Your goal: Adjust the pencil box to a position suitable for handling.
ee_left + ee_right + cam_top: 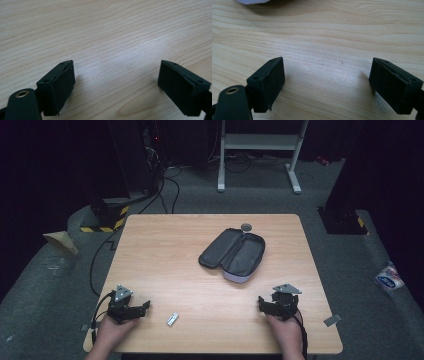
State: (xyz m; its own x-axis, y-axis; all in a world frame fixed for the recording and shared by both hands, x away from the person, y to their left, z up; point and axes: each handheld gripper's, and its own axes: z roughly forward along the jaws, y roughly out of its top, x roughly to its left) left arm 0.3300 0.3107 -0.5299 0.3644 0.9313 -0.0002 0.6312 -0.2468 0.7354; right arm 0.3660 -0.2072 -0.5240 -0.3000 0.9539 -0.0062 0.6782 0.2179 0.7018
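**Both grippers waiting at the near edge, small part lying between them**

Dark grey carpet is surrounding a light wood-grain desk (pixel 165 250), and a white metal stand (pixel 260 142) is standing behind it among loose black cables. The left gripper (pixel 142 307) is resting at the near left of the desk with its jaws spread wide and nothing between them; the right gripper (pixel 262 304) is sitting at the near right, likewise spread and empty. In both gripper views, bare wood is lying between the black jaws.

A small silvery-white rectangular block (pixel 172 319) is lying flat near the front edge, just beside the left gripper and well apart from the right one. It looks like the nearest thing to pick up. Taking it well probably means swinging the left gripper round so its jaws are straddling the block's short width, keeping low, since the piece is thin and could skid.

Farther back, an open dark grey zip-up fabric pouch (pixel 232 254) is lying unfolded, with a small round grey disc (pixel 246 226) just beyond it. Nothing is standing between the left gripper and the block.
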